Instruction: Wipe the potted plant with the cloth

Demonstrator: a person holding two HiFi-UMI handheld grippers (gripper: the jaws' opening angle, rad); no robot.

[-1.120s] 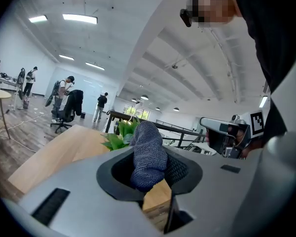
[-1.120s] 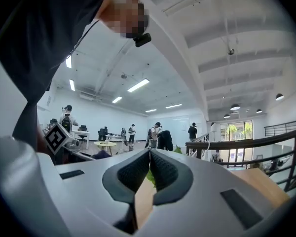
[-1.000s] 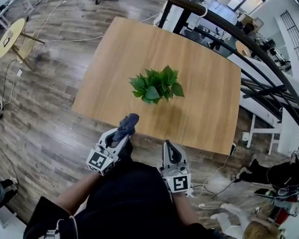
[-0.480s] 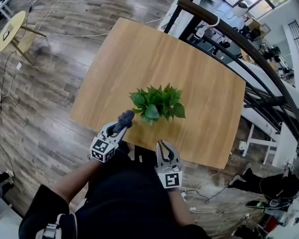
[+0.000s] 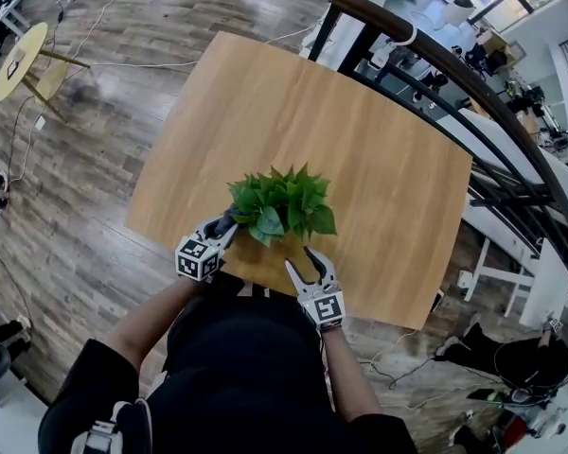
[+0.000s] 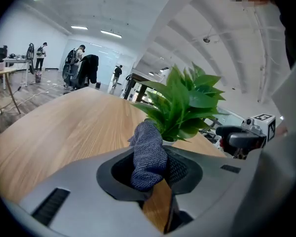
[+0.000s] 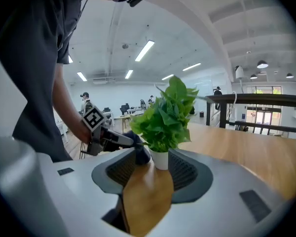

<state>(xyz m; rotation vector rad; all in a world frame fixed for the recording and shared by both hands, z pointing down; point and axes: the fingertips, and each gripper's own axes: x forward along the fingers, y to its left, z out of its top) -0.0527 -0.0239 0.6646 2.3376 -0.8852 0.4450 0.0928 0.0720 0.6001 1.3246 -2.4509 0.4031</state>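
A potted plant (image 5: 279, 206) with green leaves stands in a small white pot (image 7: 161, 159) near the front edge of the wooden table (image 5: 360, 130). My left gripper (image 5: 223, 231) is shut on a grey-blue cloth (image 6: 149, 154), which it holds against the plant's left side, close to the leaves (image 6: 185, 102). My right gripper (image 5: 305, 261) sits just in front of the plant, and its jaws are opening. Nothing is between its pads; the pot stands just ahead of their gap. The right gripper view shows the left gripper (image 7: 113, 139) and the cloth (image 7: 138, 152) beside the pot.
A black stair railing (image 5: 473, 83) runs past the table's far right side. Wooden floor with cables (image 5: 85, 55) surrounds the table, and a small round table (image 5: 19, 60) stands at far left. People stand far off in the room (image 6: 79, 63).
Both grippers came forward and down from the table edge to the plant. The cloth now rests by the leaves. The right jaws went from shut to open.
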